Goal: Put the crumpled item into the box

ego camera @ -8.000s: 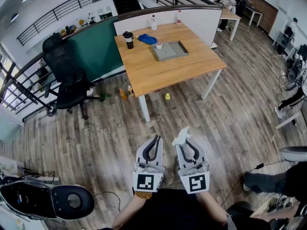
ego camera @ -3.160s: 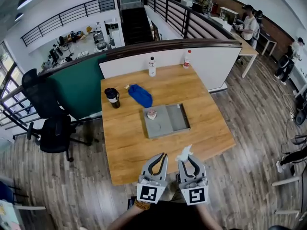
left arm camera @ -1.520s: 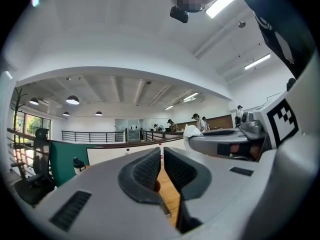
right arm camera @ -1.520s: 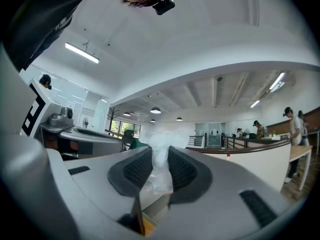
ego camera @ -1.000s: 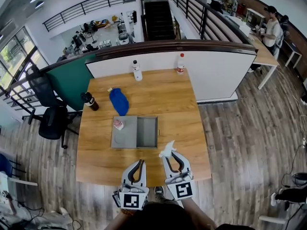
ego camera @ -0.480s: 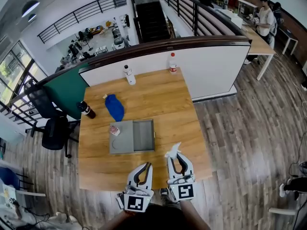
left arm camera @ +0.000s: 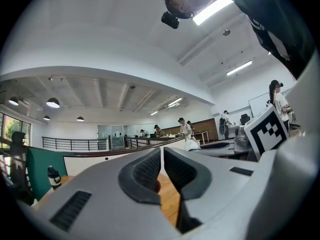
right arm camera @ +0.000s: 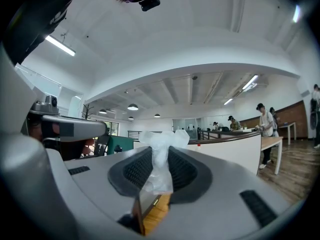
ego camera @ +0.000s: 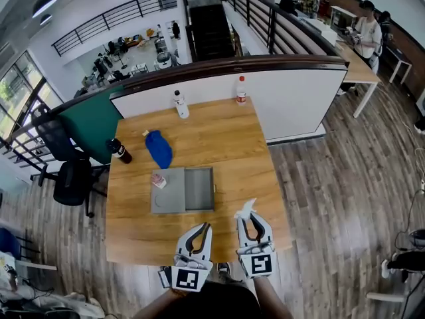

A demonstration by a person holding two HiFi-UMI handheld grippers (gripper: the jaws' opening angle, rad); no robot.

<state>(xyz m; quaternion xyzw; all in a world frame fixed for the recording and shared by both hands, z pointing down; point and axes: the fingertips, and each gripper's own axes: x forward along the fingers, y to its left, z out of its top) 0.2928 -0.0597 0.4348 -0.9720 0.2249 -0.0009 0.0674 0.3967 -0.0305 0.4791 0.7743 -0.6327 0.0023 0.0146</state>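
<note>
The crumpled item [right arm camera: 161, 140], pinched in the right tongs [right arm camera: 160, 154], is best released low over the box [ego camera: 199, 189]; the left tongs [left arm camera: 162, 156] are closed, empty.

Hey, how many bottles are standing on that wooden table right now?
3. A clear bottle and a red-capped bottle stand at the far edge of the table; a dark bottle stands at its left edge. Nothing there seems to hide another.

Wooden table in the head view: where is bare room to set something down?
Bare wood lies right of the grey box, up to the right edge of the table, and behind it toward the right-hand bottle. The left side is crowded: blue cloth, dark flask, small item at the box's corner.
</note>
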